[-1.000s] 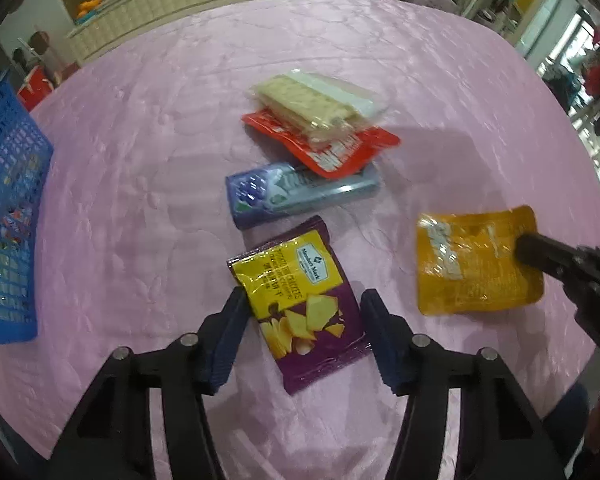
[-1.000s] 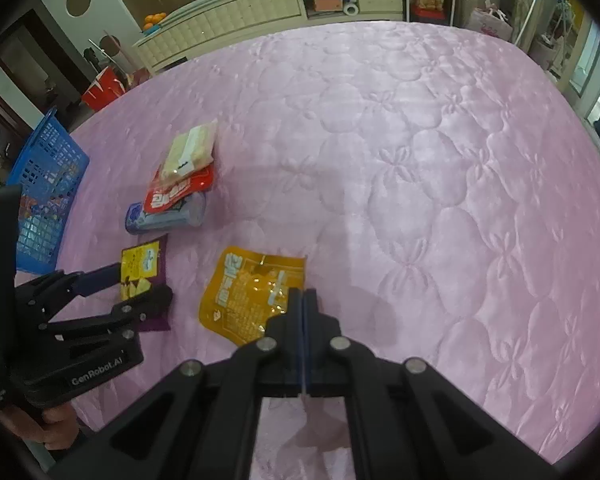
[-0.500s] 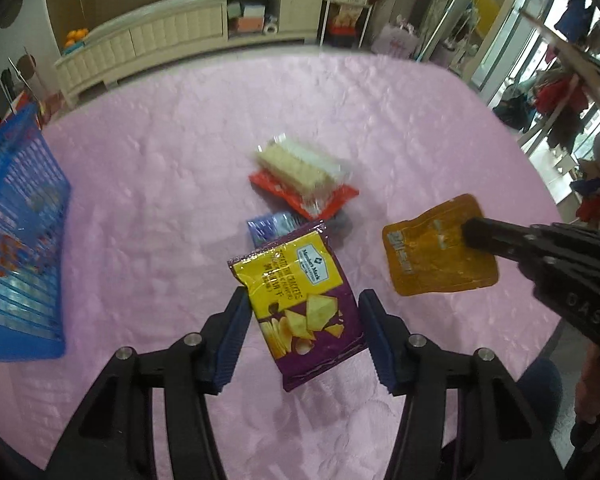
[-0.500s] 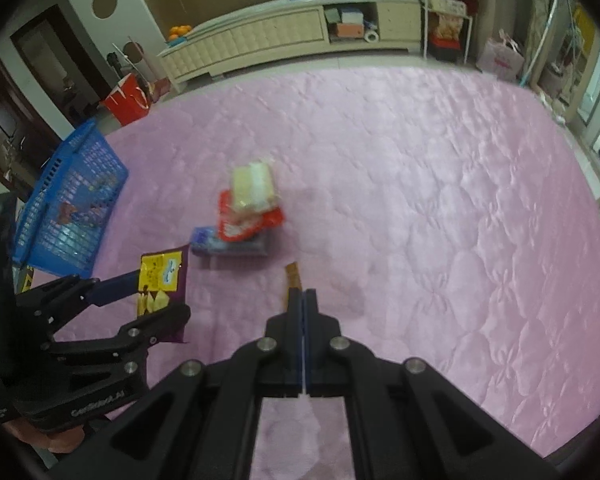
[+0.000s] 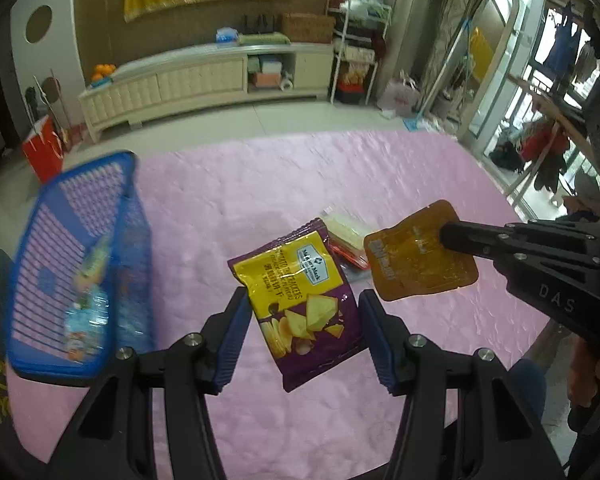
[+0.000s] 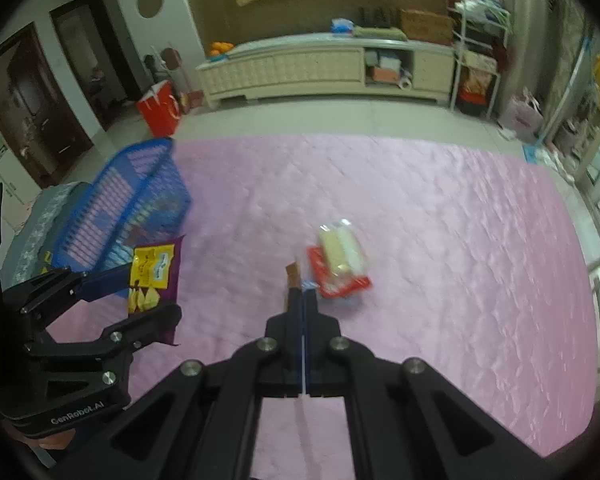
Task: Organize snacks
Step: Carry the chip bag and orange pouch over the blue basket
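My left gripper (image 5: 302, 320) is shut on a purple and yellow chips bag (image 5: 300, 300) and holds it in the air above the pink table; it also shows in the right wrist view (image 6: 152, 276). My right gripper (image 6: 300, 300) is shut on an orange pouch (image 5: 416, 264), seen edge-on in its own view (image 6: 292, 276). A blue basket (image 5: 80, 272) with a few snacks inside stands at the left. A clear cracker pack (image 6: 342, 250) lies on a red packet (image 6: 340, 286) in the middle of the table.
The pink quilted tablecloth (image 6: 440, 240) covers the table. A cream sideboard (image 6: 320, 68) and a red bin (image 6: 158, 108) stand on the floor beyond the far edge. A clothes rack and glass doors are at the right.
Both grippers have lifted their bags off the table and risen. The view has tilted up, and the blue basket now sits closer to the left gripper.
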Demonstrator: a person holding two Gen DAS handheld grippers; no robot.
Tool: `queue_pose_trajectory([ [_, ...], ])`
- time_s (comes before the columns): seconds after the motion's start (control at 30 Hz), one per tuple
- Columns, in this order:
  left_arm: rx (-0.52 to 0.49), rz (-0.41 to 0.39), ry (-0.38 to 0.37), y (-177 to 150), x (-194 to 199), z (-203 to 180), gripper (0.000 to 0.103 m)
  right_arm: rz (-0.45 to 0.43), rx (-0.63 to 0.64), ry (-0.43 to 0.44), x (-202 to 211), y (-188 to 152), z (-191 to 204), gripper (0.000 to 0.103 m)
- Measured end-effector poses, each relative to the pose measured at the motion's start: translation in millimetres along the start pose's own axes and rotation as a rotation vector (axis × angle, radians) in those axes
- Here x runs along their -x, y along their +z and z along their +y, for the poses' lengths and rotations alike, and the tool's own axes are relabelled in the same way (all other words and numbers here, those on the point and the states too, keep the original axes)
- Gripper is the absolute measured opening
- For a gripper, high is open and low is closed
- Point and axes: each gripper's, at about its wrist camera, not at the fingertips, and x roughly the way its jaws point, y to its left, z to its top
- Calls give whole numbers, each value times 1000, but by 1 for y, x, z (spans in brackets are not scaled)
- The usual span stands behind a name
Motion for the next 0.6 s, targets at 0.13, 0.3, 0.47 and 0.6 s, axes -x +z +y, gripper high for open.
queue_pose_trajectory([
  [0.13, 14, -39, 18, -2, 25, 25, 53, -29, 49, 22, 6, 16, 36, 2],
  [0.3, 42, -81, 55, -3, 56, 69, 53, -50, 111, 55, 4, 34, 81, 2],
  [0.47, 83, -99, 97, -3, 75, 109, 53, -63, 176, 102, -3, 50, 131, 2],
  [0.6, 110, -108, 130, -6, 87, 141, 53, -68, 216, 134, -8, 62, 161, 2],
])
